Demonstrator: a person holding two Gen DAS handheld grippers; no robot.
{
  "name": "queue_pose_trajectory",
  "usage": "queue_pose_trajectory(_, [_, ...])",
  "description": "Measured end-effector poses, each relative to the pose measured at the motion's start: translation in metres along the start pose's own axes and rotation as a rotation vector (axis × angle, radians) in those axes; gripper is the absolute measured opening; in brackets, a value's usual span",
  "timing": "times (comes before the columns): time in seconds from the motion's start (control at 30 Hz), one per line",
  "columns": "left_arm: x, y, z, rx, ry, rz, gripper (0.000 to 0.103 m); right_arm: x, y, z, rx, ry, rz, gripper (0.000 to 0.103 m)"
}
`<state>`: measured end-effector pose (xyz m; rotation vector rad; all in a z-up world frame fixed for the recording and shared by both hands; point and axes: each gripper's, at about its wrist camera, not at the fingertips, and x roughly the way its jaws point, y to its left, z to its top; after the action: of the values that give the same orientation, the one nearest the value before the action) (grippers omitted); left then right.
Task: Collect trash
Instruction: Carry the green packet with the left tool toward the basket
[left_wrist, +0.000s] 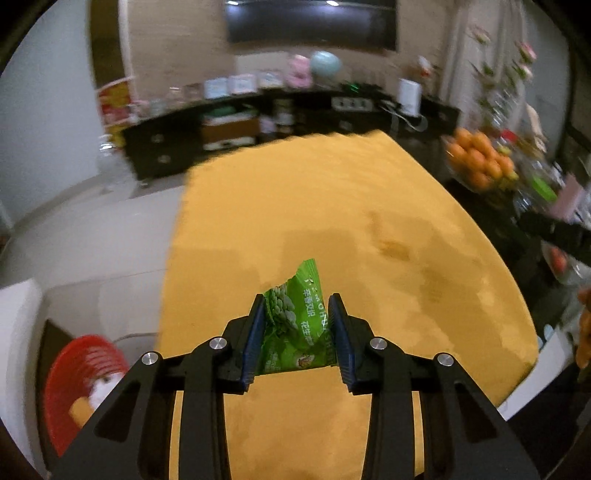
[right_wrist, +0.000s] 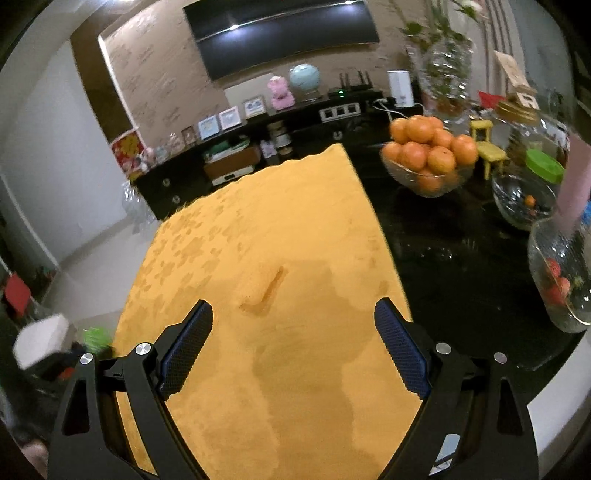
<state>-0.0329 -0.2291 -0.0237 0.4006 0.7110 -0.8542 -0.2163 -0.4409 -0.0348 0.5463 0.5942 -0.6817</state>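
Oranges bowl (right_wrist: 428, 173) beside yellow cloth (right_wrist: 280, 236)

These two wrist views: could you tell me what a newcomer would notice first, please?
The bright orange tablecloth fills the middle of both views. In the left wrist view, a green snack wrapper sits pinched in the left tool just above the cloth. In the right view, a glass bowl of oranges stands on the dark tabletop to the cloth's right, beyond the open right tool.

A dark glossy table (right_wrist: 454, 258) carries an orange patterned cloth (right_wrist: 266, 258) across its left part. To the cloth's right stand a glass bowl of oranges (right_wrist: 428, 155), a small glass bowl (right_wrist: 522, 201) and a glass vase (right_wrist: 561, 273).
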Motion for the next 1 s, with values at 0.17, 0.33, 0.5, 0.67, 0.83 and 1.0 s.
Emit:
queue_pose_trajectory(0.17, [-0.025,0.044,-0.009,-0.078,-0.054,0.080,0.033,0.014,0.035,-0.005,-0.085,0.019,0.009,0.086])
queue_pose_trajectory(0.33, [-0.033,0.072,-0.015,-0.118,-0.072,0.136,0.033,0.027,0.079,-0.011,-0.179,0.045,0.047,0.086])
queue_pose_trajectory(0.5, [-0.040,0.100,-0.021,-0.174,-0.080,0.154,0.033,0.035,0.118,-0.009,-0.258,0.049,0.088,0.086])
queue_pose_trajectory(0.67, [-0.040,0.122,-0.025,-0.221,-0.075,0.163,0.033,0.044,0.144,0.002,-0.290,0.059,0.112,0.086])
queue_pose_trajectory(0.83, [-0.037,0.143,-0.030,-0.296,-0.052,0.171,0.033,0.058,0.160,0.018,-0.311,0.074,0.127,0.086])
queue_pose_trajectory(1.0, [-0.033,0.152,-0.032,-0.329,-0.040,0.189,0.033,0.093,0.161,0.034,-0.313,0.112,0.112,0.086])
